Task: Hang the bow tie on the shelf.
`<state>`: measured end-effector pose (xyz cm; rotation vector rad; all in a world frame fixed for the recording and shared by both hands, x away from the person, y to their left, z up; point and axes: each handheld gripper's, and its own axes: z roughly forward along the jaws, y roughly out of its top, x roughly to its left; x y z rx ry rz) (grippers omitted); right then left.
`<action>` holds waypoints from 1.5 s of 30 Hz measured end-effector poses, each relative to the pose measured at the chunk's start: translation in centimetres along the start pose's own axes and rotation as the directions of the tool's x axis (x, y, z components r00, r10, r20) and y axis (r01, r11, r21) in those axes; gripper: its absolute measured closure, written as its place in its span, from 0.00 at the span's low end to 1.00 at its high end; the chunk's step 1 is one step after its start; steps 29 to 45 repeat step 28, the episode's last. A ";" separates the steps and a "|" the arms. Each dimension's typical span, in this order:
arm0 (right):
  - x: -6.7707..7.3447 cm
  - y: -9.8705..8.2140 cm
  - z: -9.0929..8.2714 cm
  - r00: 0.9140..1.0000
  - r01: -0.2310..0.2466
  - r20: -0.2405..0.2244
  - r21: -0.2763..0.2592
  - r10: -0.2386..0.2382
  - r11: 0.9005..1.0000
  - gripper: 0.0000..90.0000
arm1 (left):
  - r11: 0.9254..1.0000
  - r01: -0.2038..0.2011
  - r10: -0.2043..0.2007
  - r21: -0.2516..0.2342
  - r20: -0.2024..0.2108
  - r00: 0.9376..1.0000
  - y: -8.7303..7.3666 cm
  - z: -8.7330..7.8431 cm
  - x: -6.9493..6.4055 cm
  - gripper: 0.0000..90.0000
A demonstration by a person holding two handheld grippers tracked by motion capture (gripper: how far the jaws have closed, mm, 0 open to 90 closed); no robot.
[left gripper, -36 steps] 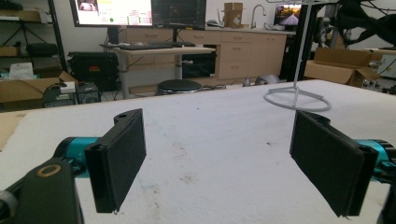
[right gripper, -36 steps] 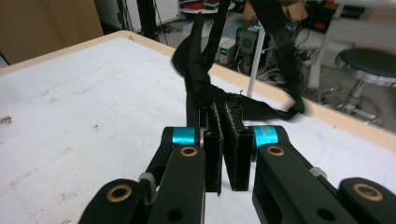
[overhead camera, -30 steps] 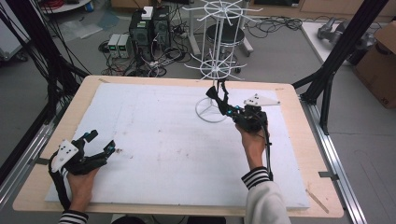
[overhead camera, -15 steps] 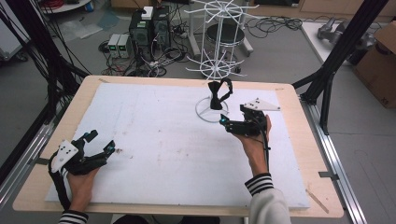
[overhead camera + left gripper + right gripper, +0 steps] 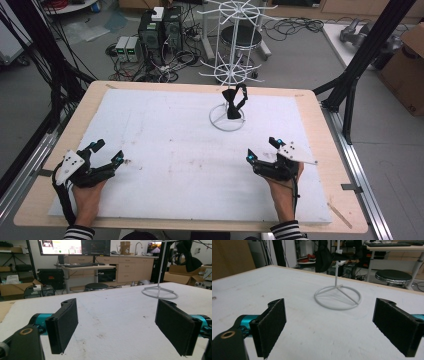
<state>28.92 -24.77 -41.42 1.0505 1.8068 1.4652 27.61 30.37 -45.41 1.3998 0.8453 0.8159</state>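
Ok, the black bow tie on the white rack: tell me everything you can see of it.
The black bow tie looks like soft, matte fabric. It hangs from a lower arm of the white wire rack, with its strap looped above it, over the rack's ring base at the far side of the white mat. Nothing else touches it; both grippers are near the front edge, well away from it.

- The left gripper [image 5: 106, 152] is resting low near the left front of the table, its jaws standing wide apart, gripped by the left hand [image 5: 87, 192].
- The right gripper [image 5: 262, 150] is sitting at the right front, jaws wide apart, gripped by the right hand [image 5: 281, 187].
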 end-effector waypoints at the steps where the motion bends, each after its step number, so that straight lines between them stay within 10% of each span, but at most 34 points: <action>1: 0.0 0.0 0.0 1.000 0.000 0.000 0.000 0.000 1.000 0.12 | 1.000 0.000 0.000 0.000 0.000 1.000 0.0 0.0 0.0 0.21; 14: 0.3 -4.0 -1.2 0.998 -0.009 0.063 -0.095 0.015 0.995 0.12 | 1.000 0.002 -0.002 0.002 -0.001 1.000 0.0 0.0 0.0 0.21; 45: 0.4 -4.2 -1.3 0.997 -0.015 0.079 -0.110 0.024 0.994 0.12 | 1.000 -0.004 0.004 -0.016 -0.004 1.000 -0.1 -0.1 -0.1 0.21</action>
